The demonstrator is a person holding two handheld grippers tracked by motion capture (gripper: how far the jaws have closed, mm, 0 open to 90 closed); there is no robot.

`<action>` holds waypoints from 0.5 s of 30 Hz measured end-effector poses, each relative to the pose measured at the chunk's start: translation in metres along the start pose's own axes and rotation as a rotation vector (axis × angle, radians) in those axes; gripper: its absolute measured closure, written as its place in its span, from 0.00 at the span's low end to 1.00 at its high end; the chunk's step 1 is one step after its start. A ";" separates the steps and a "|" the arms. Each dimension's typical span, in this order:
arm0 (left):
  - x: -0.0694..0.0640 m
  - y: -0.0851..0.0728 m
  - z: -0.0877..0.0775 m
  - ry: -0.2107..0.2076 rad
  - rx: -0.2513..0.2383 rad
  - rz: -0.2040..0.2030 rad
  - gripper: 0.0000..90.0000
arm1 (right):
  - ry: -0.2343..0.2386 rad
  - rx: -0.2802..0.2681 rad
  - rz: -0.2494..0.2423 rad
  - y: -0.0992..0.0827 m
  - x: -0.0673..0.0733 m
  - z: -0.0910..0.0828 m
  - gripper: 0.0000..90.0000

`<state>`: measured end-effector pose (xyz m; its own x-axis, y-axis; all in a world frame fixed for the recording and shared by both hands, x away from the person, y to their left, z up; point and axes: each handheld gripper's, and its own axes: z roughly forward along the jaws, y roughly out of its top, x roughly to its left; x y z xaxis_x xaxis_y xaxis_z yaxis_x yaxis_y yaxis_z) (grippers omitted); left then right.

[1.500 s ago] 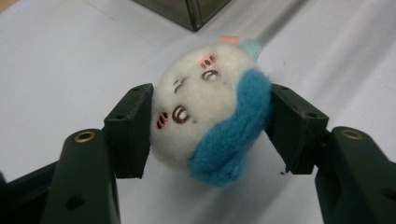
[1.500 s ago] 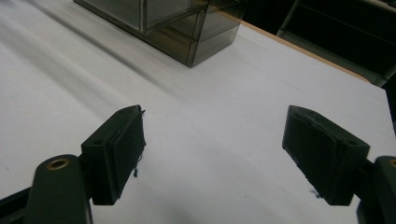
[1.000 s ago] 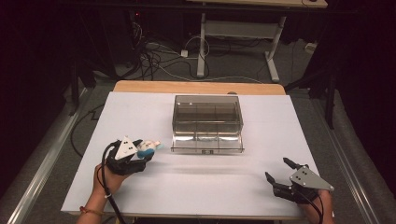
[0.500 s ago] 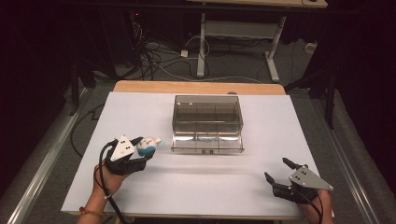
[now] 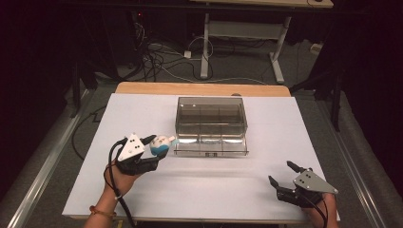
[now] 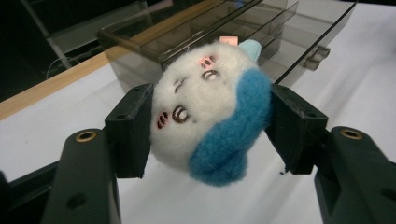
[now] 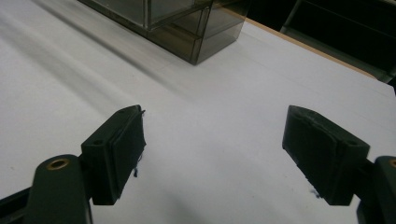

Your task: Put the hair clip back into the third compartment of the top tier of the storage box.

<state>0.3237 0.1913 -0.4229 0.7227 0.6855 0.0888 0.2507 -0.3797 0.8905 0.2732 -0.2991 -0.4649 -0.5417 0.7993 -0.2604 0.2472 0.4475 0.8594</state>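
Observation:
A small white and blue plush toy (image 5: 161, 145) (image 6: 210, 116) with a stitched face is clamped between the jaws of my left gripper (image 5: 156, 145) (image 6: 208, 126), held just above the white table left of the drawer box. The smoky clear drawer box (image 5: 211, 126) (image 6: 224, 32) stands mid-table, its bottom drawer pulled out toward me. My right gripper (image 5: 284, 174) (image 7: 212, 154) hovers open at the front right of the table, with only bare white surface between its jaws. The box corner (image 7: 187, 28) lies ahead of it.
The white table top (image 5: 204, 185) has bare room in front of the box and on both sides. A wooden strip (image 5: 199, 89) runs along its far edge. Behind it are a desk frame (image 5: 242, 38) and floor cables (image 5: 161, 57).
The left gripper with the plush toy has drifted slightly right, toward the box's open drawer. The right gripper has barely moved.

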 end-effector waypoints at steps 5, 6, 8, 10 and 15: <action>-0.007 0.008 0.009 -0.028 -0.022 0.003 0.40 | 0.000 0.000 0.000 -0.001 -0.001 0.000 0.24; -0.011 0.013 0.014 -0.034 -0.020 0.010 0.40 | 0.000 0.000 0.002 -0.001 -0.001 0.000 0.24; -0.013 0.017 0.017 -0.035 -0.017 0.013 0.41 | 0.000 0.000 0.001 -0.001 -0.001 0.000 0.24; -0.021 0.026 0.024 -0.046 -0.014 0.031 0.41 | 0.002 -0.001 0.000 -0.001 0.000 0.000 0.24; -0.031 0.038 0.037 -0.073 -0.011 0.049 0.41 | 0.006 0.000 -0.001 -0.001 0.000 0.000 0.24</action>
<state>0.3352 0.1327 -0.4088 0.7791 0.6189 0.0996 0.2075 -0.4045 0.8907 0.2727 -0.2999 -0.4656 -0.5465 0.7963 -0.2591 0.2465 0.4487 0.8590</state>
